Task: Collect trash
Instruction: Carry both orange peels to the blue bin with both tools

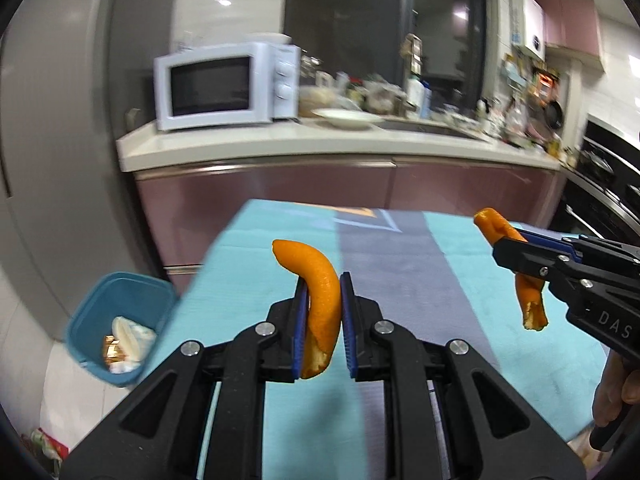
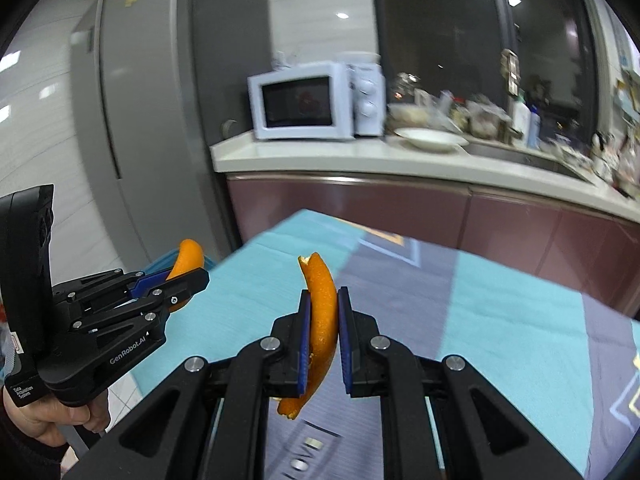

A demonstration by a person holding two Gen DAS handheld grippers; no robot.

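My left gripper (image 1: pixel 324 280) is shut on a curved strip of orange peel (image 1: pixel 318 300), held in the air over the blue and grey tablecloth (image 1: pixel 400 272). My right gripper (image 2: pixel 323 296) is shut on a second strip of orange peel (image 2: pixel 322 320) that hangs below its pads. Each gripper shows in the other's view: the right one (image 1: pixel 500 246) with its peel (image 1: pixel 530 300) at the right, the left one (image 2: pixel 192 276) with its peel (image 2: pixel 188 258) at the left. A teal bin (image 1: pixel 120 328) on the floor at the table's left holds wrappers and tissue.
Behind the table runs a counter (image 1: pixel 280 144) with a white microwave (image 1: pixel 224 84), a white plate (image 1: pixel 346 118) and cluttered bottles. A grey fridge (image 2: pixel 152 100) stands at the left, an oven (image 1: pixel 608 184) at the right. A person's hand (image 2: pixel 52 416) grips the left handle.
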